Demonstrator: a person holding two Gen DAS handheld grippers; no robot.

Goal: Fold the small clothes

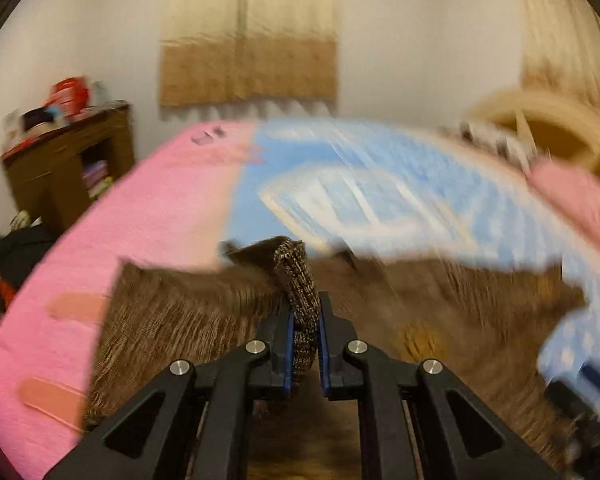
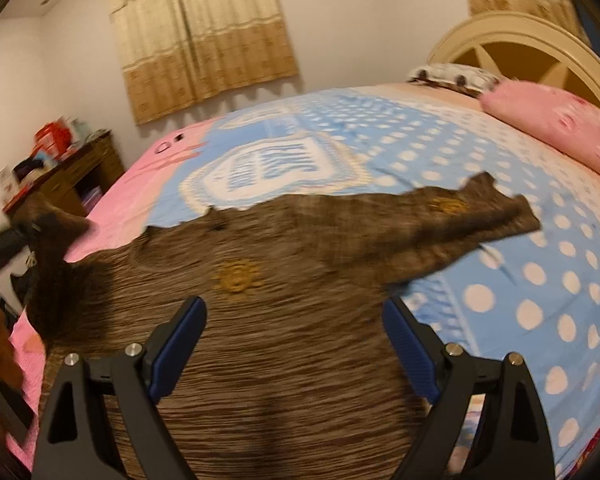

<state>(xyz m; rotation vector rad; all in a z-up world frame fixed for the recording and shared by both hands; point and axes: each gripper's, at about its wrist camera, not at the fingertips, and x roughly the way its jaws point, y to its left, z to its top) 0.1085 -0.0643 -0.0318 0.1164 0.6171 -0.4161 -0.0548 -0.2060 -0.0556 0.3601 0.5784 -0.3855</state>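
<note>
The fingers [image 1: 290, 344] of the left gripper [image 1: 304, 344] pinch a sleeve edge of the brown knit garment [image 2: 284, 344], which lies spread on the bed [image 2: 500, 240]. The right gripper [image 2: 294, 344] hovers above it, fingers [image 2: 176, 344] spread wide, holding nothing. Step in hand, by judgement: folding the sleeve inward. Next move: lay it across the body, then release.

Beyond the brown sweater [image 2: 268, 320] your path over the bed [image 2: 480, 240] lies open; the pink pillow [image 2: 556, 132] and headboard [image 2: 532, 36] block the far right.

Bed [image 2: 480, 208] with brown top [image 2: 284, 360], pillow [image 2: 556, 128]
</note>
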